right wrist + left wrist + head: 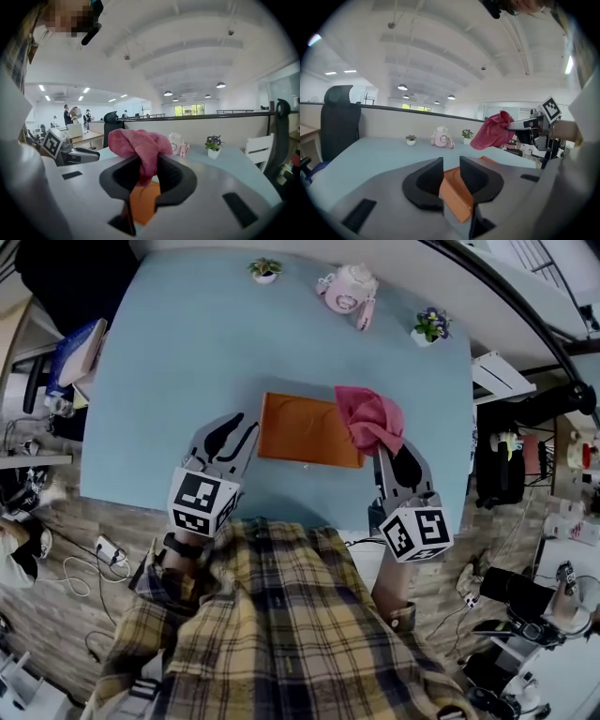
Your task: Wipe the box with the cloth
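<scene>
A flat orange box (305, 427) is over the middle of the light blue table (178, 381). My left gripper (242, 442) is at its left edge. In the left gripper view the box (454, 199) runs through the narrow gap between the jaws, whose pads rest against it, so the left gripper (451, 174) is shut on it. My right gripper (384, 457) is shut on a bunched pink cloth (370, 416) that hangs over the box's right end. In the right gripper view the cloth (140, 143) spills out above the jaws and the box (143, 204) shows below them.
At the table's far edge stand a pink teapot-shaped toy (347, 289) and two small potted plants (265, 270) (429, 326). A black office chair (340, 122) is at the table's left. Cables and bags lie on the floor on both sides.
</scene>
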Available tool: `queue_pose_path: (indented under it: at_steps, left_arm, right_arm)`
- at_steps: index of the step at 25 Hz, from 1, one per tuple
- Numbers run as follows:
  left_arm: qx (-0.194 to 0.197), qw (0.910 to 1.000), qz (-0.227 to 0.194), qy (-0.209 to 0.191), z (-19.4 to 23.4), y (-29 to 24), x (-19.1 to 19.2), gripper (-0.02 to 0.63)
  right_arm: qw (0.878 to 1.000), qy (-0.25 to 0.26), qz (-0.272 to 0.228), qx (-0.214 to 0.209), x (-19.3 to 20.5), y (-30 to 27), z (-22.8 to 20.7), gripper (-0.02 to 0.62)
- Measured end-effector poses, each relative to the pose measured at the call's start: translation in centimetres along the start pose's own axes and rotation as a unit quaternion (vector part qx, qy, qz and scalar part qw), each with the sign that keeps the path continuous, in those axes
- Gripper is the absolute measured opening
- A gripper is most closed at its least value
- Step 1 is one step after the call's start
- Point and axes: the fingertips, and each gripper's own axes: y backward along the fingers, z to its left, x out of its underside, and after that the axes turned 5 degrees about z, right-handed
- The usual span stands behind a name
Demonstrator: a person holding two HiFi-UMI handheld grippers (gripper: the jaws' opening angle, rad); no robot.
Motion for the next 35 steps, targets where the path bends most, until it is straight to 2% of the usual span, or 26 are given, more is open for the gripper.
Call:
queue_pose_path:
  at_steps: [5,13,19,35]
  left_arm:
    - [0.000,0.9997,-0.024,0.004,-0.4,1.4,-1.9,0.051]
    - [-0.022,0.9993,-0.030,-0.004,-1.2,1.9,-2.5,-0.009]
    - [-0.028,0.9995,-0.012,0.005,-2.2,0.7,-1.9,-0.009]
    - [-0.046,0.9989,0.004,0.001,-2.5,0.7,-1.2,-0.009]
  right_arm:
    - [1.000,0.011,-0.016,-0.006,-0.7,0.2,0.3,0.087]
    - [0.999,0.044,-0.014,-0.022,-0.4,0.2,0.6,0.087]
    - [0.997,0.065,-0.002,-0.032,0.6,0.0,0.1,0.087]
    - [0.997,0.058,0.004,-0.043,1.8,-0.8,-0.9,0.087]
